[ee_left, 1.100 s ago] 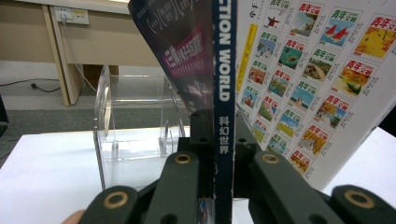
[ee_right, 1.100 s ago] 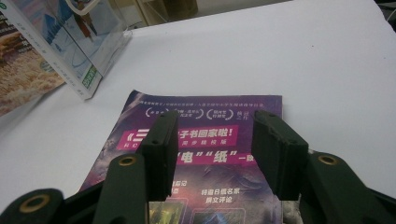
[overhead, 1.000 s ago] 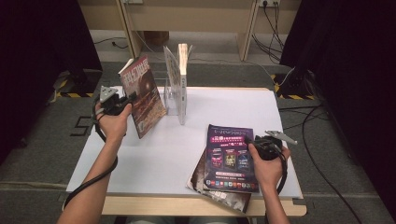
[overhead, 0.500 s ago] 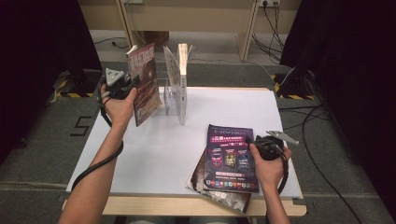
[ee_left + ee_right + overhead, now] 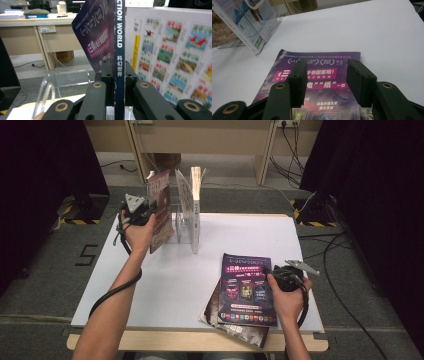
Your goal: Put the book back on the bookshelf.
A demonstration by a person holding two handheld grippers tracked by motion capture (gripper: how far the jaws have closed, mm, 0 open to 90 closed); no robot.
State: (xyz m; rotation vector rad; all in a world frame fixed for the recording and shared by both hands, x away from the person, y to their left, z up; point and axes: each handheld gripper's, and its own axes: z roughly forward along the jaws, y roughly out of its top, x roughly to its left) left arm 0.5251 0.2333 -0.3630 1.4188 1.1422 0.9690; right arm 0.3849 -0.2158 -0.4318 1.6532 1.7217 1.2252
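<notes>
From the high view, my left gripper (image 5: 141,210) holds a magazine (image 5: 161,209) upright at the far left of the white table (image 5: 165,285), right beside the clear rack (image 5: 184,222), where one book (image 5: 195,207) already stands on edge in a slot. I judge the work to be filing the magazines into that rack: one item is in, the one in my left gripper is at the rack but not yet seated in a slot, and two more magazines (image 5: 245,290) lie stacked flat near the front right edge, so a good part is left. My right gripper (image 5: 270,272) rests at the right edge of the top one in that stack. In the left gripper view, the jaws are clamped tight on the magazine's spine (image 5: 119,62), which rises straight up between them, with the purple back cover (image 5: 98,37) fanning off to the left, the standing book's picture-grid cover (image 5: 172,57) just to the right, and a curved wall of the rack (image 5: 50,87) low on the left. In the right gripper view, the jaws stand apart over the purple cover of the top flat magazine (image 5: 322,75), gripping nothing; whether the tips touch the paper I cannot tell. The rack and its book (image 5: 249,22) sit well apart at the upper left.
</notes>
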